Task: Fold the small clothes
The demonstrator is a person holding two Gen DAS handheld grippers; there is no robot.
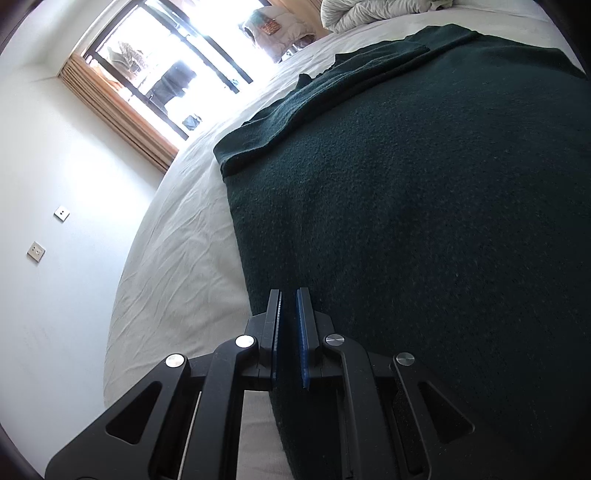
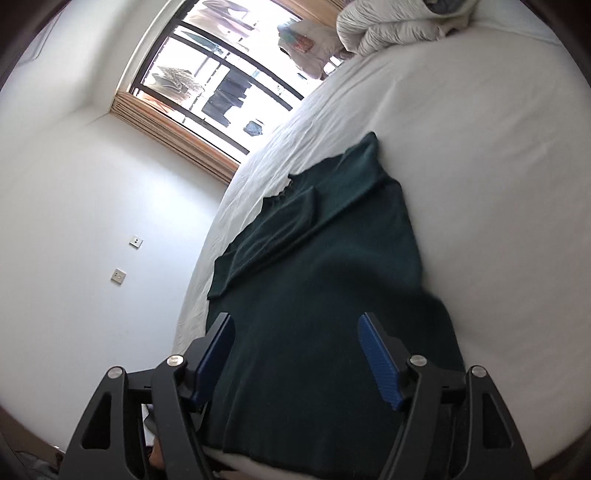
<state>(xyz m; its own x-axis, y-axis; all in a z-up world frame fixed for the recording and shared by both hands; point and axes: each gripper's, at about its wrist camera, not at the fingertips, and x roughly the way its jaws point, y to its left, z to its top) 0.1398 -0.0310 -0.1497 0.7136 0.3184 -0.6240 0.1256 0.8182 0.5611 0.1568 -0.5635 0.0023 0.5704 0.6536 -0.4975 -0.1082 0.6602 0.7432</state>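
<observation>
**Dark green sweater spread on the bed**

The dark green sweater [image 2: 317, 280] lies flat on the white bed [image 2: 480, 155], its long axis running away from both cameras toward the window [image 2: 221, 77]. Its far end, with a notched neckline, points at the window; the near end reaches the bed's edge under the cameras. One sleeve [image 2: 273, 229] is folded over the body along the left side, lying lengthwise, with a smaller flap on top near the neckline.

The left gripper [image 1: 289, 295] hovers over the sweater's left edge, its blue-padded fingers [image 1: 303, 332] nearly together with only a thin gap; I cannot tell whether cloth is pinched between them. The right gripper [image 2: 295, 321] sits above the near part of the sweater, fingers [image 2: 380, 362] wide apart, nothing gripped.

A rumpled white duvet [image 2: 391, 26] is heaped at the far end of the bed. Two wall sockets [image 2: 127, 258] sit on the white wall to the left.
</observation>
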